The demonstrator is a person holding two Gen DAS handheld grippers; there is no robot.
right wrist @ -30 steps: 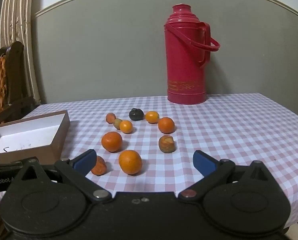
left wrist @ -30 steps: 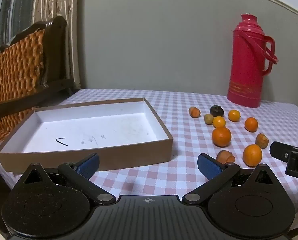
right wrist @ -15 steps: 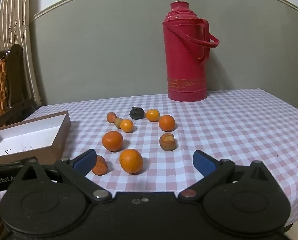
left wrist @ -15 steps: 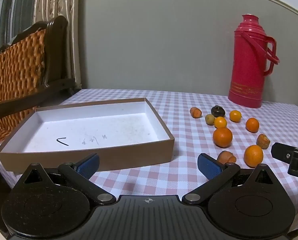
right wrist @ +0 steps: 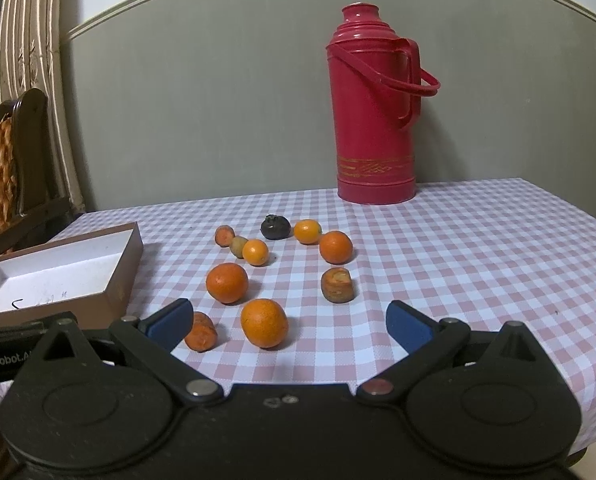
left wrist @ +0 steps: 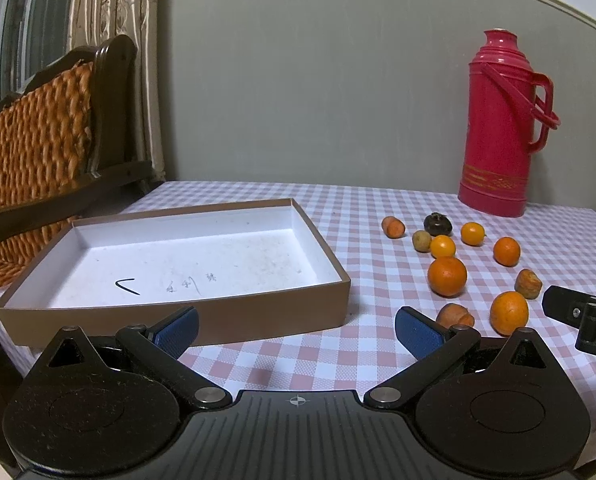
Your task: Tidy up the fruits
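Over the checked worktop (right wrist: 458, 248) we held both tools spread wide and empty. Our left tool (left wrist: 296, 326) hung near the box (left wrist: 178, 312); our right tool (right wrist: 286, 322) faced the oranges (right wrist: 264, 323).

The box (left wrist: 170, 312) lies at lower left of the left wrist frame — fruits (left wrist: 447, 276) scattered on the tablecloth (left wrist: 362, 208) to its right, the flask (left wrist: 498, 128) behind them at upper right.

Drawn slightly back from the fruit (right wrist: 264, 323) and thermos (right wrist: 372, 104): right gripper (right wrist: 288, 322), now angled a little leftward.
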